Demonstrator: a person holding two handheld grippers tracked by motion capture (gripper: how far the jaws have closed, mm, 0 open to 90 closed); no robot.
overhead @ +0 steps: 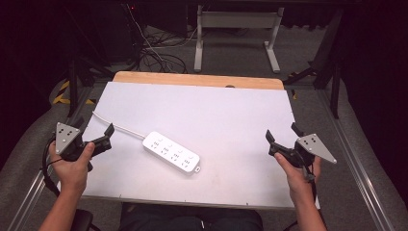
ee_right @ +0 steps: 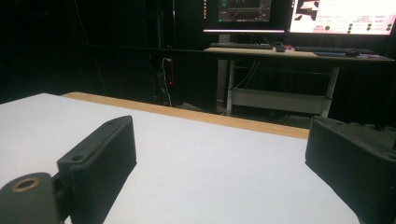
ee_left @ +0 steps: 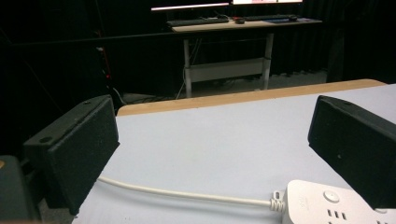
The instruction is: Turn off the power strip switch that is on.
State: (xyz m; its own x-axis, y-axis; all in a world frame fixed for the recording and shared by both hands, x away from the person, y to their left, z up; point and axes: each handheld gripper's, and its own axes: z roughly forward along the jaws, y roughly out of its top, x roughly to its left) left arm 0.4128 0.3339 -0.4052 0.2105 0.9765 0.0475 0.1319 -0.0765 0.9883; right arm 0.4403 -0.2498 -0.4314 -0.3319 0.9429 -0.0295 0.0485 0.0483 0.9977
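A white power strip (overhead: 172, 153) lies at an angle on the white table (overhead: 216, 110), and its cord (overhead: 118, 126) runs toward the left edge. The left gripper (overhead: 98, 132) is at the left edge with jaws apart, and the right gripper (overhead: 283, 135) is near the right edge, also spread.

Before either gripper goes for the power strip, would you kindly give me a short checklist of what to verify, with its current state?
1. Left gripper open: ok, jaws spread wide in the left gripper view.
2. Right gripper open: ok, jaws wide apart, nothing between them.
3. Power strip free to grasp: ok, it lies flat on the white table, touched by neither gripper.
4. Cord clear of the left gripper: ok, it runs along the table below and ahead of the jaws, not caught between them.
5. Cord plugged in somewhere: cannot tell, its far end leaves the table edge.
6. Sockets unoccupied: ok, no plugs in the strip.
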